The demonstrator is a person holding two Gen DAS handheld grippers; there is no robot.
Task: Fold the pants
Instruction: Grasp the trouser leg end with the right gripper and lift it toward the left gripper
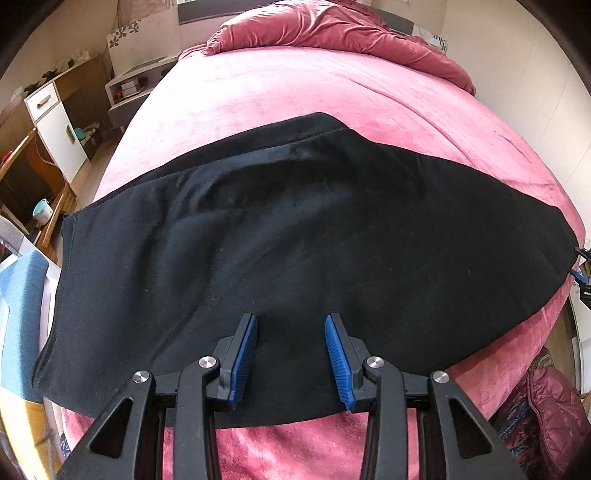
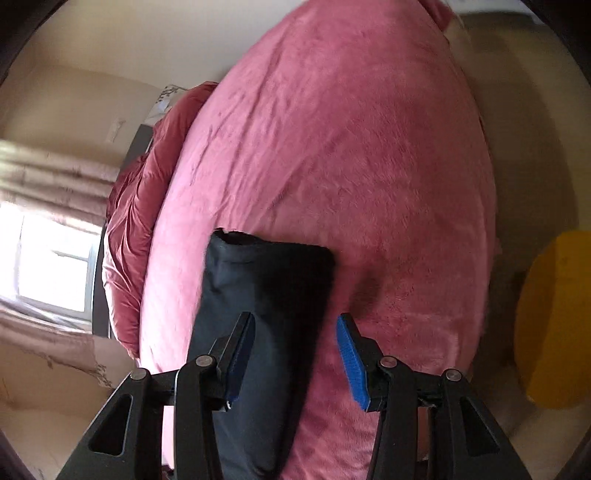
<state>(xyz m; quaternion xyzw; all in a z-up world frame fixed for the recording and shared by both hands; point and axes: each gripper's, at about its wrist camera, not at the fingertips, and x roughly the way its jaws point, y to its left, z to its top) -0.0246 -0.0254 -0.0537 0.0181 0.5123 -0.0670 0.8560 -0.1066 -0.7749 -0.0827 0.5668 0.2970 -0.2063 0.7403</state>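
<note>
The pants (image 1: 295, 229) lie flat on the pink bed cover (image 1: 295, 92), directly under and ahead of the left gripper (image 1: 291, 325). Its jaws stand apart and hold nothing; the black cloth spreads wide to both sides of them. In the right wrist view, one end of the pants (image 2: 266, 280) lies below the right gripper (image 2: 295, 325), mostly under its left finger. This gripper is released too. Beyond the pants, a crumpled red duvet (image 1: 332, 33) lies far ahead.
</note>
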